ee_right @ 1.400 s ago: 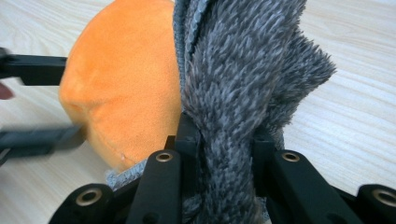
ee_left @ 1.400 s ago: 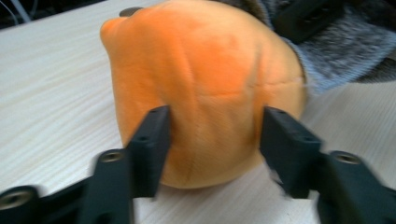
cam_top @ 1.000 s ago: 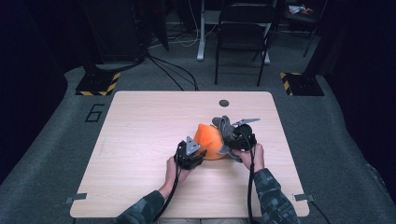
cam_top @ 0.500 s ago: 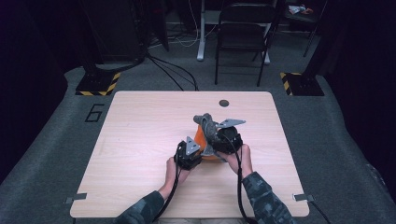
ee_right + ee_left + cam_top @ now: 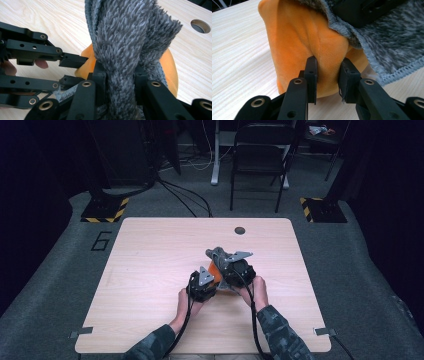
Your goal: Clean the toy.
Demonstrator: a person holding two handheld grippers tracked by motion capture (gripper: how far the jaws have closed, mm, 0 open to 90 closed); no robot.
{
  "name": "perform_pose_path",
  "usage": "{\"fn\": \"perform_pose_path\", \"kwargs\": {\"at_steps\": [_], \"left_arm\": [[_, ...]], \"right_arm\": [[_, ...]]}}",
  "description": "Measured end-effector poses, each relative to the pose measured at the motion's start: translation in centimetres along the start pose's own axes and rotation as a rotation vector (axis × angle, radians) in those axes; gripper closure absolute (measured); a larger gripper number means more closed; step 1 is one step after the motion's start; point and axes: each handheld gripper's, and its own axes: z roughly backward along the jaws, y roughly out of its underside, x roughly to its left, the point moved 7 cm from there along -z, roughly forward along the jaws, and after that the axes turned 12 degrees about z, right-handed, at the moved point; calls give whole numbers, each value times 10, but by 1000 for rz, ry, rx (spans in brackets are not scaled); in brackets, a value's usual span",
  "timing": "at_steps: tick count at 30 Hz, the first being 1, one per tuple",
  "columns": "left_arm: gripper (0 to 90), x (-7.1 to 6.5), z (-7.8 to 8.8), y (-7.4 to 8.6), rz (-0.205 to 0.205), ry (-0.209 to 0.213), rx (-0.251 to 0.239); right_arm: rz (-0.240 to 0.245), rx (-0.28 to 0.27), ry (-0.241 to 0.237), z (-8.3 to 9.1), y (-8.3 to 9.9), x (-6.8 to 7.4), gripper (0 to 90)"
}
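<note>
wooden tabletop (image 5: 150,270) with a round hole (image 5: 240,230) at the far edge, a chair (image 5: 260,160) beyond. mid-tabletop, an orange plush cloth (image 5: 312,45) sits under a fuzzy grey cloth (image 5: 125,37). left gripper (image 5: 327,72) has just been closing, fingers pinching an orange fold. right gripper (image 5: 117,75) clamps the bunched grey cloth, raised, angled across the orange one.

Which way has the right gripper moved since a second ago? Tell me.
Yes. In the high view the right gripper, shut on the grey cloth, has shifted left across the table, farther from the round hole.
</note>
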Motion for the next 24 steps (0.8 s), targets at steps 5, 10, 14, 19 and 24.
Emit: {"fn": "perform_pose_path", "kwargs": {"at_steps": [5,10,14,19,24], "left_arm": [[709,0,0,0,-1,4,0],[709,0,0,-1,-2,10,2],[709,1,0,-1,4,12,-2],[709,1,0,-1,9,21,1],[707,2,0,-1,17,25,-3]], "right_arm": [[-15,14,-6,1,2,-2,717],[0,24,-8,2,3,-4,717],[-9,30,-10,3,5,-6,716],[-25,50,-9,5,9,-8,716],[-24,61,-12,6,13,-14,716]]}}
